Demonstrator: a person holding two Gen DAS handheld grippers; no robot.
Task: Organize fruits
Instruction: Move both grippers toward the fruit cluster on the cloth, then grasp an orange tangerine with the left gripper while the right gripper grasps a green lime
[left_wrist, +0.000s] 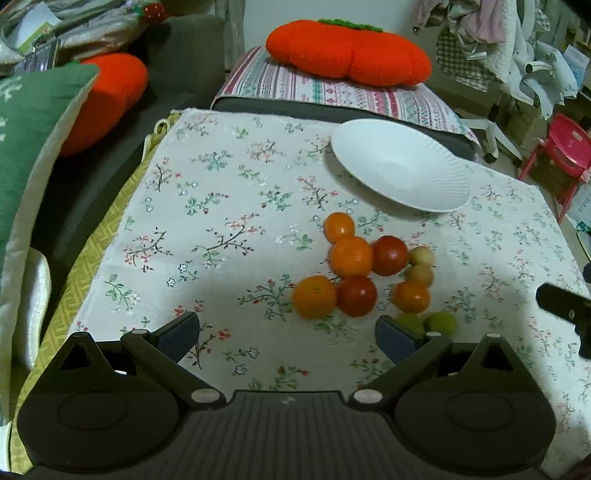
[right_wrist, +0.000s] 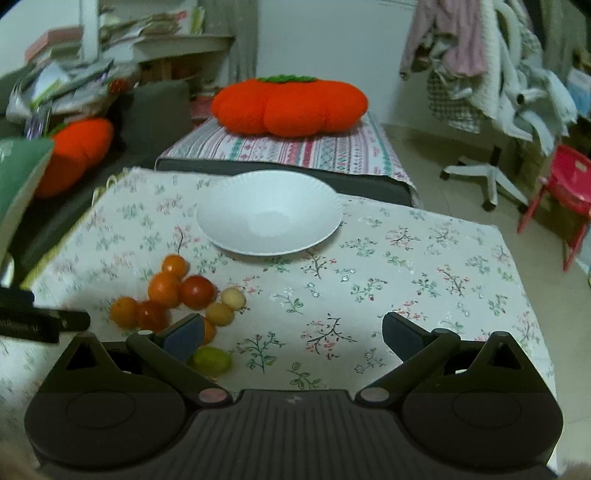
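the left tool (left_wrist: 286, 336) hangs low over the floral-clothed surface (left_wrist: 221, 221) with its fingers spread wide and nothing between them. the fruit cluster (left_wrist: 364, 271), orange, red, pale and green pieces touching one another, lies just ahead of it and toward its right finger, whose tip partly hides the green fruits (left_wrist: 439, 322). beyond the cluster, further right, sits the bare white plate (left_wrist: 402, 166). the right tool (right_wrist: 293, 336) is likewise released and empty; from its view the fruits lie off its left finger, the plate (right_wrist: 269, 218) straight ahead. the cluster has no clear long axis, and the left tool looks slightly better lined up, so it probably picks first.
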